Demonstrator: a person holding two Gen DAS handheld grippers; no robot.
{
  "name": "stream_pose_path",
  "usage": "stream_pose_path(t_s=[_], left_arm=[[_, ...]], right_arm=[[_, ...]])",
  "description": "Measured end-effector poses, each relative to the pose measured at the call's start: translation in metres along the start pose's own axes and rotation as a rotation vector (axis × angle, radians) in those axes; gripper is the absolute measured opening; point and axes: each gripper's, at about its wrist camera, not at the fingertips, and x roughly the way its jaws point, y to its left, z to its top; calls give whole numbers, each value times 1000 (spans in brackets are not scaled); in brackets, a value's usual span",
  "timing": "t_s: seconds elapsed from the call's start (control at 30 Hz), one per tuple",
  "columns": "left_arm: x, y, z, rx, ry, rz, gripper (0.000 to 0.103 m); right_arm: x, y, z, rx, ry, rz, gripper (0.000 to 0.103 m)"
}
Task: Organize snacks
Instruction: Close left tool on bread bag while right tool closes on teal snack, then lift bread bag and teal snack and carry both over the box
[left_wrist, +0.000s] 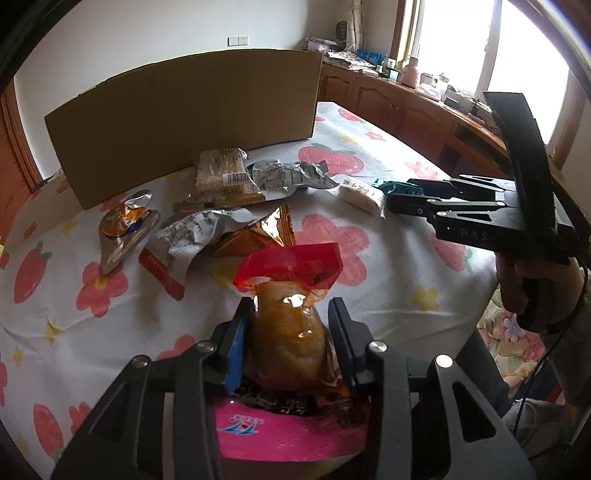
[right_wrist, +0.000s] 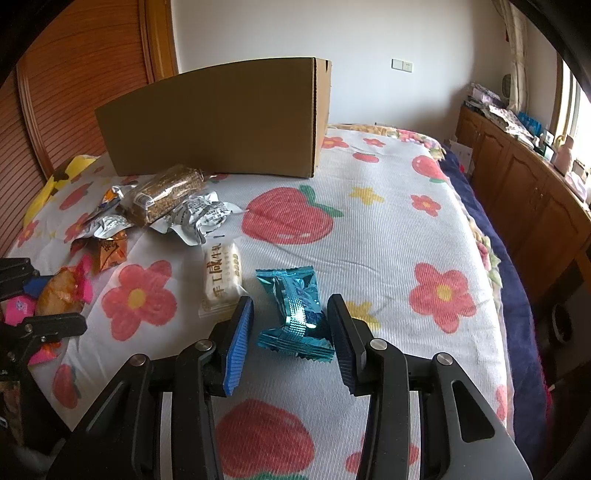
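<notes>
a flowered bedspread (right_wrist: 369, 236) is seen covering the bed, with a tall cardboard box (right_wrist: 221, 118) stood upright at its far side. at the far left a yellow cushion (right_wrist: 62, 177) is seen at the bed's edge. in front of the box, toward the left, a loose heap of snacks is spread: an orange-and-silver foil pack (left_wrist: 123, 230), a crumpled silver wrapper (left_wrist: 192, 236) beside it, a brown grain bar (right_wrist: 166, 194) lying on top, and another crumpled silver wrapper (right_wrist: 201, 216) just to its right.

nearer the front, the left tongs (left_wrist: 291, 314) are closed on a clear packet with a golden pastry (left_wrist: 291, 328) inside, its red end sticking out beyond the tips; both pads are pressed against its sides, and a pink packet (left_wrist: 288, 432) is seen under it.

further right, a white nougat bar (right_wrist: 221, 277) lies flat on the bedspread, and just beside it a teal foil candy (right_wrist: 295, 314) is set between the fingers of the right tongs (right_wrist: 291, 321); the right pad touches the wrapper, a gap shows on the left, so a firm grip cannot be told
</notes>
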Motion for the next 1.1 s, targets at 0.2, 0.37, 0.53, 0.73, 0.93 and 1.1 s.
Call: stream_pose_path(t_s=[0.2, 0.37, 0.53, 0.73, 0.93, 1.1], left_arm=[[-11, 6, -2, -35, -25, -6, 37], [-18, 9, -1, -46, -51, -3, 35], [-21, 10, -1, -47, -70, 9, 34], [-25, 12, -3, -63, -87, 6, 35], [-30, 15, -2, -76, -111, 10, 35], [-35, 18, -2, -83, -124, 15, 35]], right_arm=[[0, 0, 0, 0, 0, 0, 41], [0, 0, 0, 3, 0, 1, 41], [-1, 1, 0, 4, -1, -10, 39], [-4, 0, -2, 2, -2, -15, 30], [-12, 2, -1, -4, 2, 1, 29], [-18, 4, 1, -12, -7, 3, 29]])
